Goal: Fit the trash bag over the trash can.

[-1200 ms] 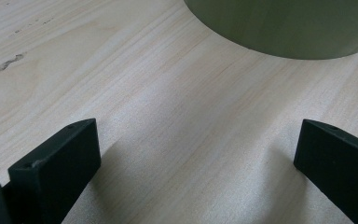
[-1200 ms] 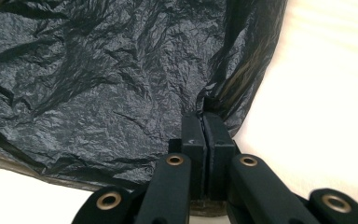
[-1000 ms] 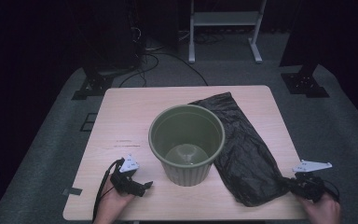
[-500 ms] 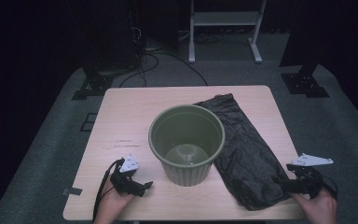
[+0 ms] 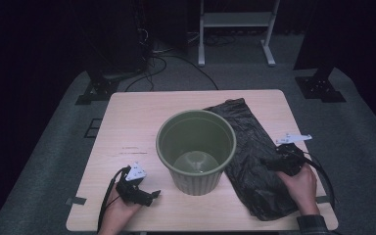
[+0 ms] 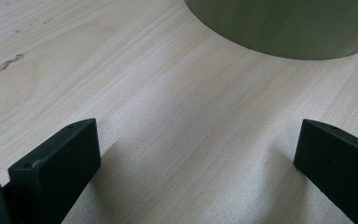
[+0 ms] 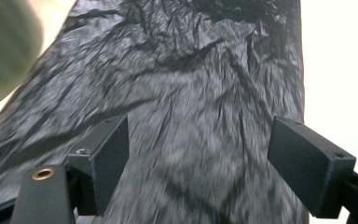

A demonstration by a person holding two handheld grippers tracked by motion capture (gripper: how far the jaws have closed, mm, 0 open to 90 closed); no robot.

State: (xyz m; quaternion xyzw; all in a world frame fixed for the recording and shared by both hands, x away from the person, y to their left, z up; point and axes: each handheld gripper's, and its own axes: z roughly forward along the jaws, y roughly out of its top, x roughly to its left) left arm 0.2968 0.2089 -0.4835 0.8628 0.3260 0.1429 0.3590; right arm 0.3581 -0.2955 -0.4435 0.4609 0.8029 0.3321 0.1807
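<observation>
Bag [image 5: 254,156] lies flat on the tabletop [image 5: 132,127], right of the bin [image 5: 196,149]. It looks thin, limp and slippery, so we pinch a wrinkle near its edge. Right claw [image 7: 198,163] has just been opening, spread above the bag, nothing pinched. Left claw [image 6: 196,161] spread, empty.

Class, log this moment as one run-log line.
left hand-held gripper: open, on table | right hand-held gripper: jaws just opened, over black bag, nothing gripped | green bin: upright, empty
</observation>
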